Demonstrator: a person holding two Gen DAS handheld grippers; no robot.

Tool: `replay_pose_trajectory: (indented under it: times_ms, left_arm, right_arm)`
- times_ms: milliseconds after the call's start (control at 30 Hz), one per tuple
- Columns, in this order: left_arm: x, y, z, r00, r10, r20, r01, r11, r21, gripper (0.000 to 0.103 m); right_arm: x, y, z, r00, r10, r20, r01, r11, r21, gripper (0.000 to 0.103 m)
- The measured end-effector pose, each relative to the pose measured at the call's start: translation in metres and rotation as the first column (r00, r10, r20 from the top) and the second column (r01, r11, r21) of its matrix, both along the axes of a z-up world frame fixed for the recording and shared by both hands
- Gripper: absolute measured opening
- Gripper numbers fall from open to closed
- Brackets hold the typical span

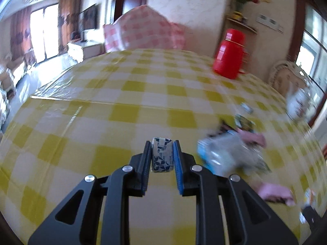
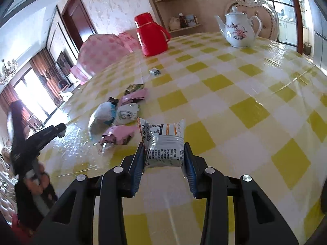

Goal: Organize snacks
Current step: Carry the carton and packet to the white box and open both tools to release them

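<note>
My left gripper (image 1: 162, 147) is shut on a small blue-and-white patterned snack packet (image 1: 161, 155) and holds it above the yellow checked table (image 1: 126, 102). My right gripper (image 2: 163, 149) is shut on a white snack bag with orange and black print (image 2: 163, 140). A pile of snacks (image 2: 118, 114) lies on the table to the left of the right gripper: pink wrappers, white-and-blue bags, a dark packet. The same pile shows blurred in the left wrist view (image 1: 231, 149), to the right of the left gripper. One small packet (image 2: 155, 71) lies alone farther back.
A red thermos jug (image 2: 151, 34) stands at the far side of the table, also in the left wrist view (image 1: 230, 54). A white floral teapot (image 2: 239, 28) stands at the back right. A pink checked chair cover (image 1: 143, 30) is behind the table. The left gripper's body (image 2: 34, 140) shows at the left.
</note>
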State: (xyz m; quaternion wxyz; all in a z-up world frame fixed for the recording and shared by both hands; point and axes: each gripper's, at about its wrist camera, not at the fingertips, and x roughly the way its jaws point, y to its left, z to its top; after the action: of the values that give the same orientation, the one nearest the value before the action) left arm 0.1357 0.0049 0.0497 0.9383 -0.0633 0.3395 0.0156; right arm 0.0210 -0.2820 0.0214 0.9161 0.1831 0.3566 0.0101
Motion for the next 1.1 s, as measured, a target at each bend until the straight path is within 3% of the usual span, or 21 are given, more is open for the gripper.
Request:
replay_pose_trajectory:
  times_ms: [133,300,600,767,1100]
  left_arm:
    - [-0.039,-0.036,0.008,0.997,-0.064,0.033,0.063,0.998,0.023,0.021]
    - [-0.095,-0.049,0.015,0.993,-0.105,0.056,0.105,0.994,0.002,0.021]
    - [-0.178,-0.028,0.0,0.988,-0.154,0.021,0.153,0.988,0.038,0.021]
    - [-0.217,-0.011,-0.003,0.983,-0.185,0.001,0.185,0.981,0.063,0.021]
    - [-0.27,0.021,0.007,0.976,-0.216,0.017,0.212,0.971,0.113,0.021]
  right_arm:
    - [0.001,-0.006,-0.003,1.0,-0.016,-0.007,0.016,1.0,0.004,0.037]
    - [-0.011,-0.002,0.001,1.0,-0.008,0.026,0.008,1.0,0.008,0.037]
    - [-0.089,0.02,0.003,0.997,0.03,0.066,-0.036,0.995,0.096,0.037]
    - [-0.125,0.043,0.008,0.994,0.062,0.089,-0.069,0.994,0.083,0.037]
    - [-0.156,0.095,0.02,0.982,0.161,0.099,-0.163,0.987,0.015,0.037]
